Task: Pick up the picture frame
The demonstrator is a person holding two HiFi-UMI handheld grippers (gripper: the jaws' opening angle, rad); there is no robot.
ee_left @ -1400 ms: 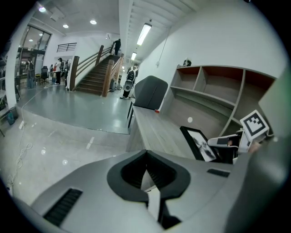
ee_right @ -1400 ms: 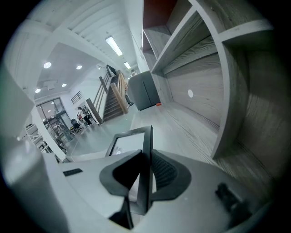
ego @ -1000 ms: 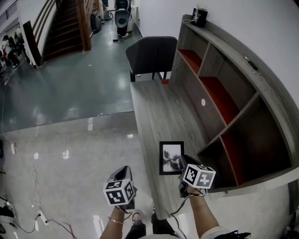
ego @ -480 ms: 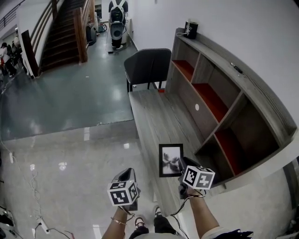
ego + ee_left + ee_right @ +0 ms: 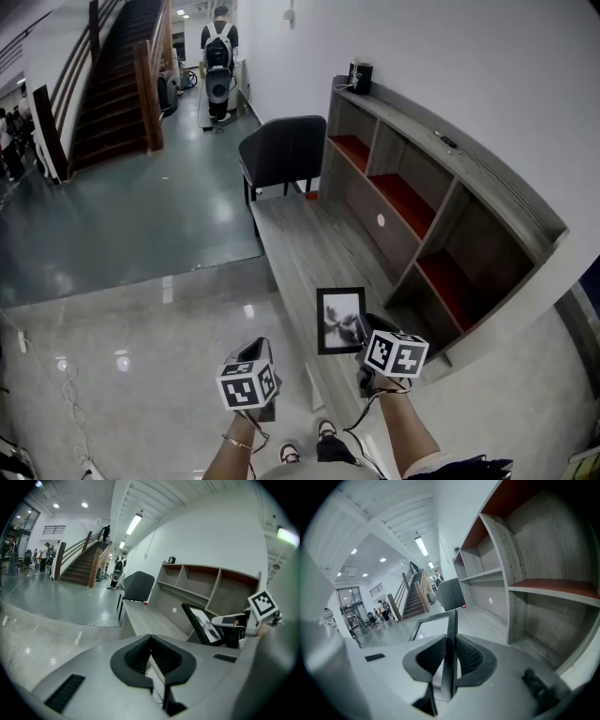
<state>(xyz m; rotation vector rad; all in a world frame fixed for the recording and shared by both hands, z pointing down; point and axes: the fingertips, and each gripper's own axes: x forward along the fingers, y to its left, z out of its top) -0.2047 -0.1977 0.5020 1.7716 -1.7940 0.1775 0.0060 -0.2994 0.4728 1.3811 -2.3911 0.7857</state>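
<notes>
The picture frame [image 5: 340, 320] is black with a black-and-white print. It hangs upright in the air over the near end of the grey desk [image 5: 298, 234]. My right gripper [image 5: 360, 329] is shut on its right edge. In the right gripper view the frame's edge [image 5: 451, 620] stands squeezed between the two dark pads [image 5: 468, 657]. My left gripper [image 5: 251, 350] hovers to the frame's left over the floor, shut with nothing between its pads [image 5: 161, 658]. From the left gripper view the frame [image 5: 202, 624] shows at the right, held by the right gripper [image 5: 229, 626].
A shelf unit [image 5: 427, 202] with red-lined compartments rises behind the desk on the right. A dark chair [image 5: 281, 150] stands at the desk's far end. A small black device [image 5: 360, 75] sits on the shelf top. Glossy floor, a staircase [image 5: 112, 84] and a person [image 5: 218, 56] lie beyond.
Both grippers have risen, and the frame has come up with the right one, away from the desk. The left gripper stays shut and empty beside it.
</notes>
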